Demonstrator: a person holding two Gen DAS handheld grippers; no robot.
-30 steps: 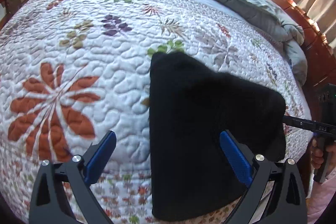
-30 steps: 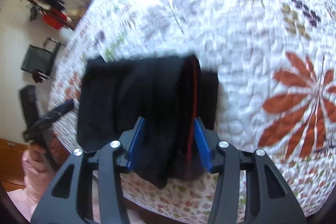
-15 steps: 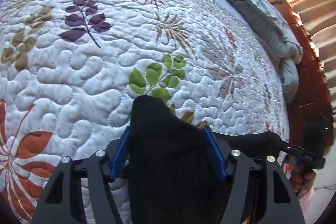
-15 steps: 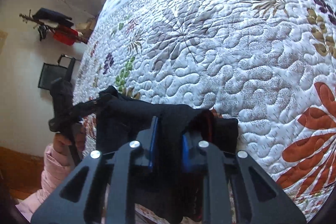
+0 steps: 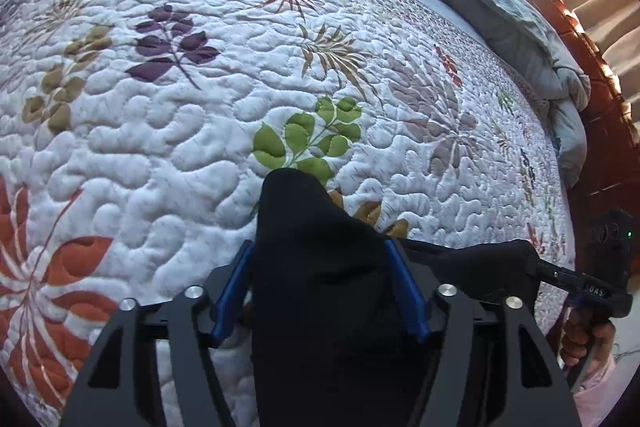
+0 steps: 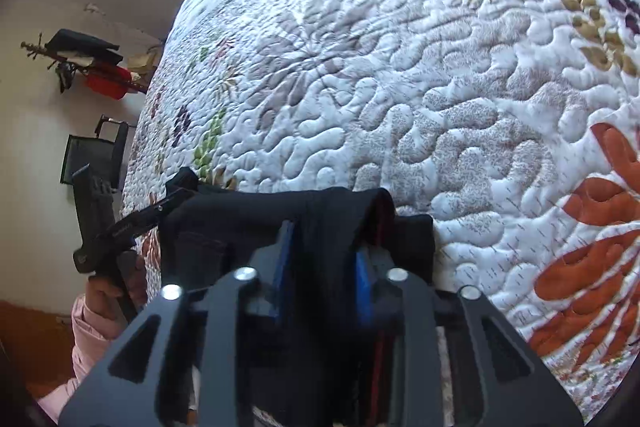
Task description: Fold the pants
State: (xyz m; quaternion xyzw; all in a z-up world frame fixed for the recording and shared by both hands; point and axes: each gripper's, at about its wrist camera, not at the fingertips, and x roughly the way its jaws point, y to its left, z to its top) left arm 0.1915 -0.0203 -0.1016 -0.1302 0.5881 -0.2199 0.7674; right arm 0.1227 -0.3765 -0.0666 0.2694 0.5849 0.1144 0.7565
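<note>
The black pants (image 5: pixel 320 291) look soft, light and floppy — best held at bunched folded edges, where the left claw (image 5: pixel 320 283) and right claw (image 6: pixel 324 263), both easing open, pinch them.

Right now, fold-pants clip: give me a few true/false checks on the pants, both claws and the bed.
1. The black pants sit between the fingers of the left claw. True; that claw is opening.
2. The right claw is over bare quilt, nothing between its fingers. False: black fabric with a red stripe fills the gap, and that claw is opening.
3. The pants are spread flat at full length. False: they are bunched into a compact bundle at the near edge of the quilt.
4. A grey blanket lies crumpled along the far side of the bed. True.
5. The quilt is plain white. False: it has coloured leaf patterns.
</note>
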